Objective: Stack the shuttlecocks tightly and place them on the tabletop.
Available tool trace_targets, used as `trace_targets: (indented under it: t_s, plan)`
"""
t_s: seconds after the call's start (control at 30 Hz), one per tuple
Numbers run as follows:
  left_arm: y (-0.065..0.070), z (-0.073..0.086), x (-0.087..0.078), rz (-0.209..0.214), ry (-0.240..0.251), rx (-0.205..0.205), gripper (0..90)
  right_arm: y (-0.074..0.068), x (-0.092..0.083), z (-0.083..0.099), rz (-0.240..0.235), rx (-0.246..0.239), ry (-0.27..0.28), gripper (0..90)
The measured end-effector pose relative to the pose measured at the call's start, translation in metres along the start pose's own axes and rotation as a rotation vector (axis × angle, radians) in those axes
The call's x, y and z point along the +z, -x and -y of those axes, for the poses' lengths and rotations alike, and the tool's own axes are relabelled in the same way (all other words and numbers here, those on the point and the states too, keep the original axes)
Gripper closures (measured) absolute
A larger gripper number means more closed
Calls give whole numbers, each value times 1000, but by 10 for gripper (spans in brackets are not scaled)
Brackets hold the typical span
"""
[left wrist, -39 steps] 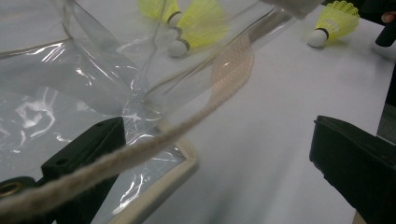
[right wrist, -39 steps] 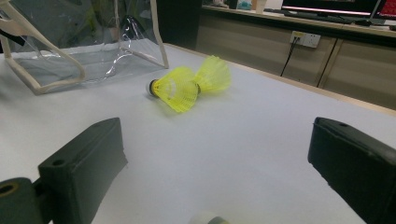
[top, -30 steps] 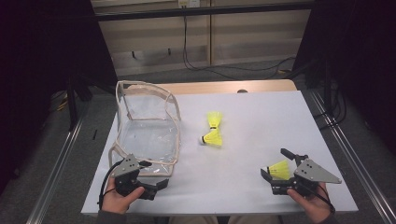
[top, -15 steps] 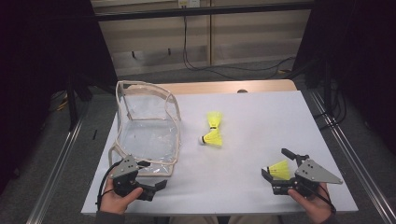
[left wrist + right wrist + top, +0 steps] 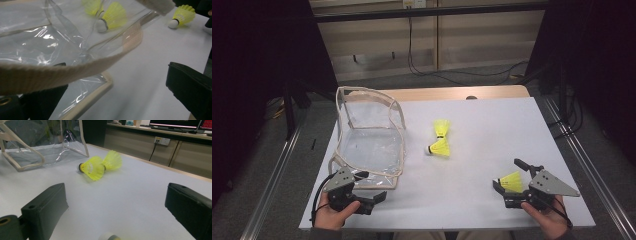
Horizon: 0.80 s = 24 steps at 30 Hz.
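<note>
The work in hand appears to be loading shuttlecocks into the clear bag (image 5: 371, 140), and it stands at an early stage. The bag lies at the table's (image 5: 492, 125) left with its mouth toward the person, and nothing yellow shows inside it. The left gripper (image 5: 371, 189) sits at the bag's near edge, jaws apart, one jaw under the beige strap (image 5: 75, 71) and clear film; it is not clamped. The right gripper (image 5: 511, 181) rests at the near right, jaws wide apart, with one shuttlecock (image 5: 510, 181) lying between them, not gripped. Two more shuttlecocks (image 5: 440, 140) lie touching near the table's middle, just beside the bag. Judgement: none is bagged; all three remain to be picked and placed, with the bag mouth to be held open.
</note>
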<state>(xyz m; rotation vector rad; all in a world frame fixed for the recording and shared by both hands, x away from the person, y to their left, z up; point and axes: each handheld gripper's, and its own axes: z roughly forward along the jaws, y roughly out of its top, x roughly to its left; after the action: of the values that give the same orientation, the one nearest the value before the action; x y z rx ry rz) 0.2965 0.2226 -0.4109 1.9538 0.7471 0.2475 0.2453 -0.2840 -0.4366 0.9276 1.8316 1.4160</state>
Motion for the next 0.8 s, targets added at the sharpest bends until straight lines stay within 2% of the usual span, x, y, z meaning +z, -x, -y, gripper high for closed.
trace_targets:
  t_s: [0.23,0.6,0.8]
  plan:
    - [-4,2,4,1,-5,8,44,4,-1,0,1,12,-9,34]
    - [-6,1,6,-8,5,11,44,9,-3,-1,-1,22,-58,42]
    - [-7,0,6,-5,4,13,45,13,-5,1,8,45,-82,42]
